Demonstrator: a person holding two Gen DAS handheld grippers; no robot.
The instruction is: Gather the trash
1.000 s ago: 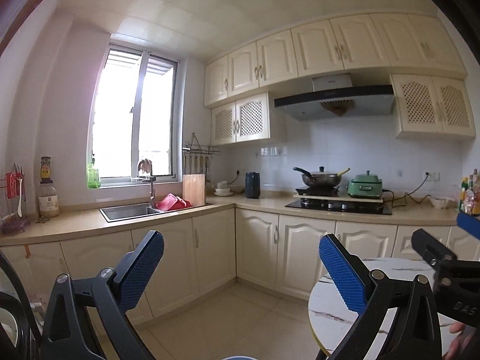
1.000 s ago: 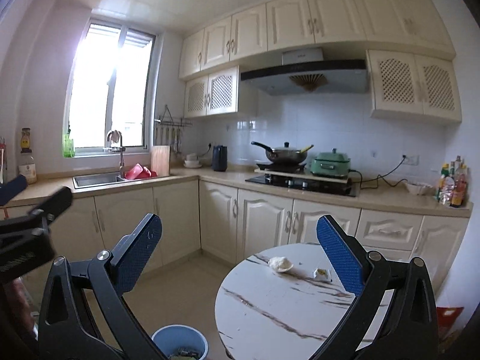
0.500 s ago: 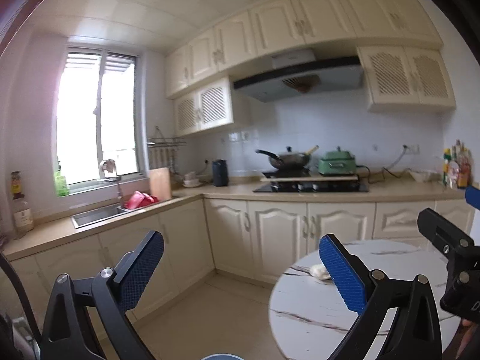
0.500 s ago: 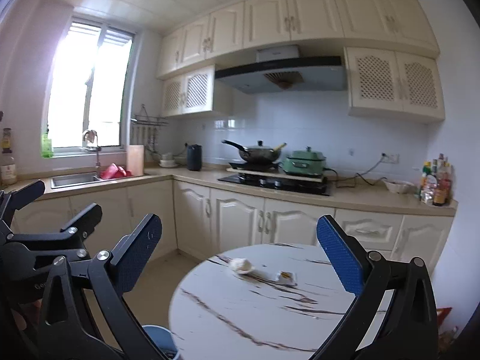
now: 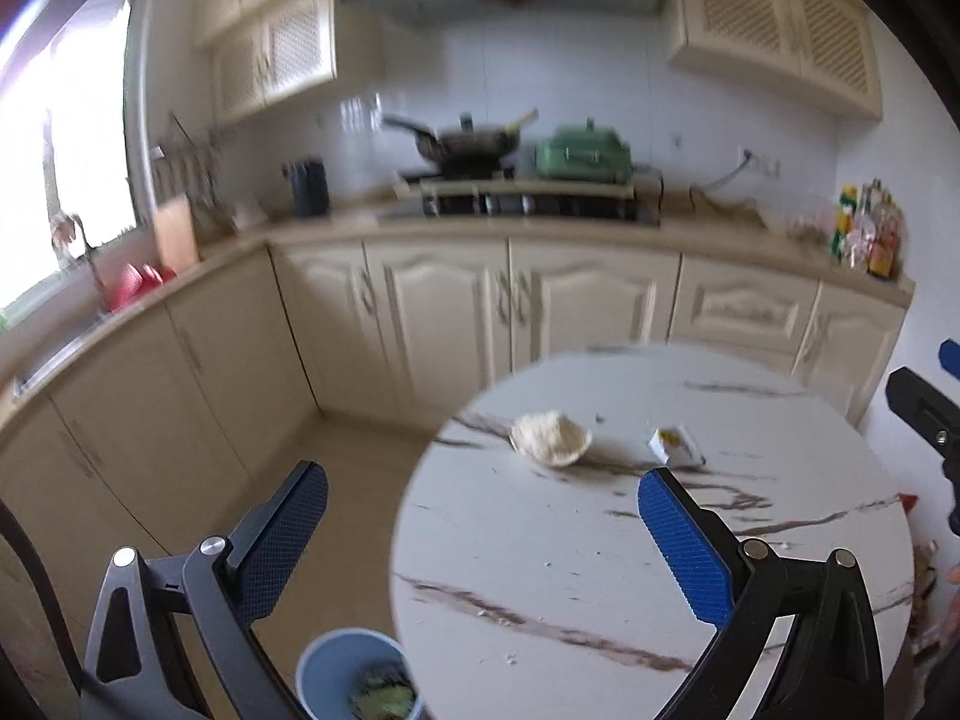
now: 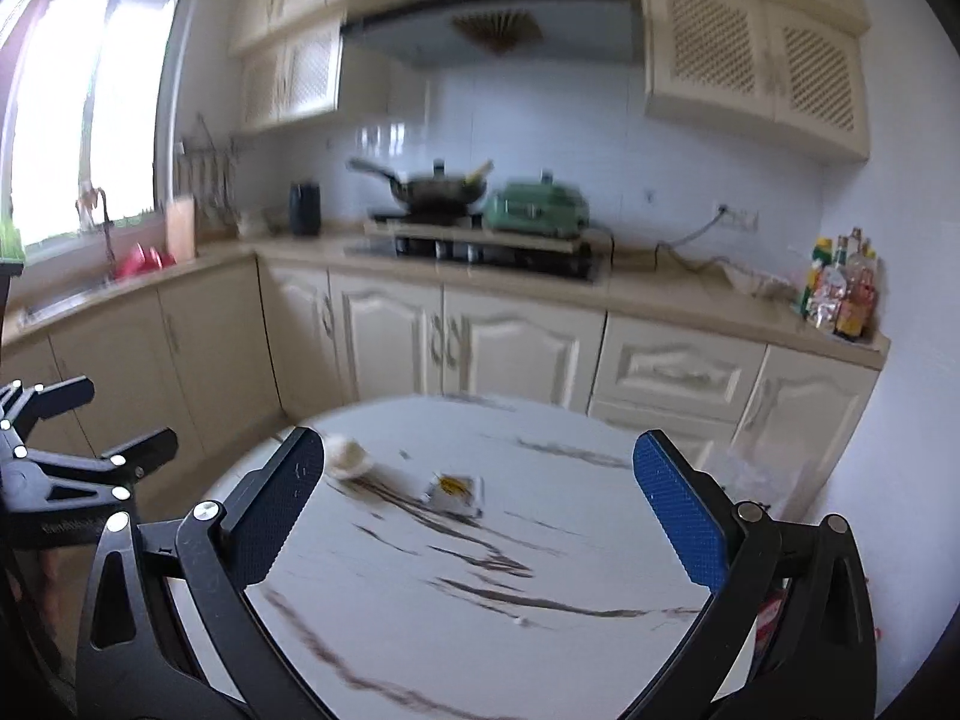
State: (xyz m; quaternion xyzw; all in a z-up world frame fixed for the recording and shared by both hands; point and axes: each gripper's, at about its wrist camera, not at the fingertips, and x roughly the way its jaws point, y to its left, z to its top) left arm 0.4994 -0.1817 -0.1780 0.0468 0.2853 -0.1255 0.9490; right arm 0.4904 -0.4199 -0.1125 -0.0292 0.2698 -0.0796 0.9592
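Both tools lower; wrapper [image 5: 675, 445] flat

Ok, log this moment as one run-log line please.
phase: approach | left gripper: open, empty | right gripper: open, empty | crumpled tissue, small wrapper: on round table | blue bin: on floor beside table

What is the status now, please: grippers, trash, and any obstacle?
Left gripper and right gripper open, empty. Crumpled tissue and small wrapper lie apart on round table. Blue bin beside table. Nothing blocking.
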